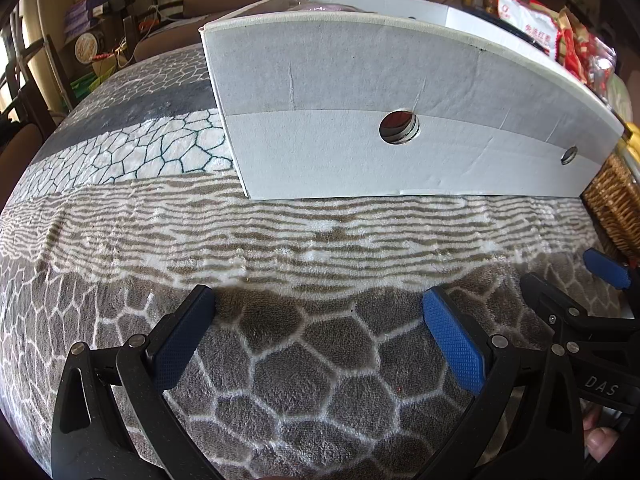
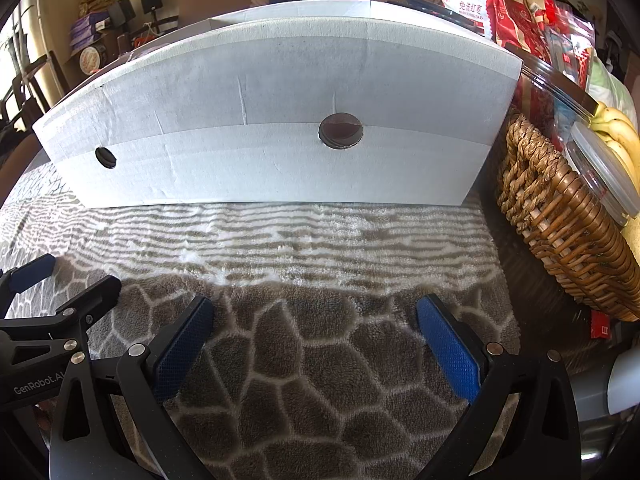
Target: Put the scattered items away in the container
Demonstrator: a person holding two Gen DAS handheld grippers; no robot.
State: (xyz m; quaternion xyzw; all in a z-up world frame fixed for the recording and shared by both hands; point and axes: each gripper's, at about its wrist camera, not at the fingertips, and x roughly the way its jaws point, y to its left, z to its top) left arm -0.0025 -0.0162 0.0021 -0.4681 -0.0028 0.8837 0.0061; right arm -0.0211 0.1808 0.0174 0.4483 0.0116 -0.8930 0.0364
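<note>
I have both tools spread wide and holding nothing — the left gripper (image 1: 318, 320) and the right gripper (image 2: 314, 330) hover side by side over the near edge of the patterned blanket (image 1: 280, 232). The white cardboard box (image 2: 280, 120) stands upright toward the blanket's far edge — a wicker basket (image 2: 560, 232) sits just beside its right end.

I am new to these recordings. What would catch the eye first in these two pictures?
A big white cardboard box with round holes in its near wall stands across the patterned blanket, filling the middle of both views. To its right sits a wicker basket with bananas behind it. Both grippers, left and right, hang open and empty over the blanket.
</note>
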